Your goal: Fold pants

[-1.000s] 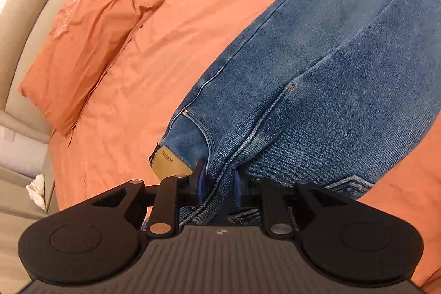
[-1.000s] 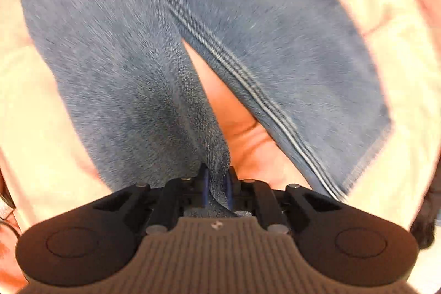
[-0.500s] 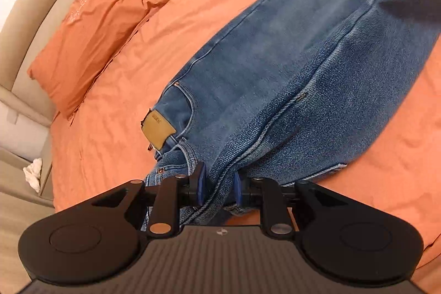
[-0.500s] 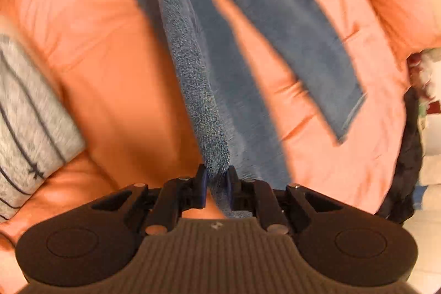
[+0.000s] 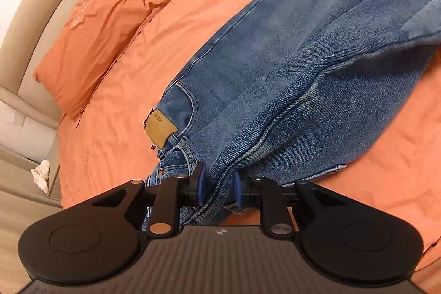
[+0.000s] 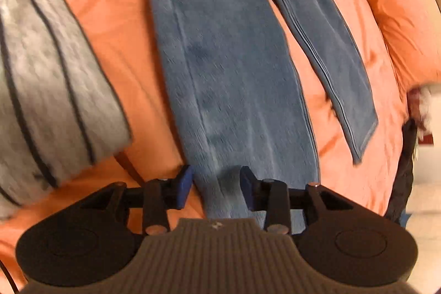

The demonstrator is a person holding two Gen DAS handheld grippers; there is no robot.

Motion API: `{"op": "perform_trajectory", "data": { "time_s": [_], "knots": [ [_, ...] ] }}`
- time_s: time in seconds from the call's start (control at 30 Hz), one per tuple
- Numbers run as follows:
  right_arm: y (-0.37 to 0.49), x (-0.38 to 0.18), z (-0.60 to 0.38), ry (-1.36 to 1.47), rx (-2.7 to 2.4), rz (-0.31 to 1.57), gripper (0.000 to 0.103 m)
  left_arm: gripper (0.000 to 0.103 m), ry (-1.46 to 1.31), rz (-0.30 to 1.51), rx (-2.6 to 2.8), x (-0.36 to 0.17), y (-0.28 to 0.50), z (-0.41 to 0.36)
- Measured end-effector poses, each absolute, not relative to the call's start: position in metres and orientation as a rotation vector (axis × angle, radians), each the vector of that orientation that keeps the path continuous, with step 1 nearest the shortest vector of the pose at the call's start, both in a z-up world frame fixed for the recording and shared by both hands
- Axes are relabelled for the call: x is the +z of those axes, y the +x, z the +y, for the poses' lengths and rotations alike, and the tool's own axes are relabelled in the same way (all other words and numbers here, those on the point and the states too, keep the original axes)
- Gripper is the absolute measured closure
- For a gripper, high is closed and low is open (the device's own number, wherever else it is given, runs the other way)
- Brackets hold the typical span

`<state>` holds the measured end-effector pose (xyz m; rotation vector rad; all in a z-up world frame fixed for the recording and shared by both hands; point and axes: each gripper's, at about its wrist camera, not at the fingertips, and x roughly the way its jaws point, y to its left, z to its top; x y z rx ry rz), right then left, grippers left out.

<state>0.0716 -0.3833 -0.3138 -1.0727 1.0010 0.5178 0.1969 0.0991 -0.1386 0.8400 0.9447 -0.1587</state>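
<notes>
Jeans point(image 5: 289, 51) spread on an orange bedspread point(image 5: 115, 134).
The waistband is clamped by the left gripper point(image 5: 217, 188); the right gripper point(image 6: 216, 185) is held apart over a leg at lower centre.

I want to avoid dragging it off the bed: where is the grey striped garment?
In the right wrist view, the grey striped garment lies on the orange bedspread at far left, beside the jeans and apart from them.
</notes>
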Motion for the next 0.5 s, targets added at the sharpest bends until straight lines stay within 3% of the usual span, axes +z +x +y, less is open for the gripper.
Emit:
{"op": "perform_trajectory", "data": {
  "time_s": [0.07,0.13,0.2,0.27,0.5],
  "knots": [
    [0.078,-0.321,-0.381,-1.099,0.515,1.006,0.071,0.080,0.847,0.946,-0.156,-0.139,0.198,0.098],
    [0.085,-0.330,-0.381,-1.115,0.496,1.029,0.080,0.080,0.845,0.948,-0.155,-0.138,0.198,0.097],
    [0.089,-0.333,-0.381,-1.116,0.491,1.057,0.097,0.080,0.839,0.950,-0.153,-0.138,0.198,0.097],
    [0.086,-0.327,-0.380,-1.117,0.496,1.049,0.102,0.080,0.835,0.951,-0.152,-0.138,0.197,0.098],
    [0.064,-0.273,-0.384,-1.144,0.317,0.874,0.103,0.080,0.777,0.911,-0.136,-0.125,0.192,0.105]
  ]
}}
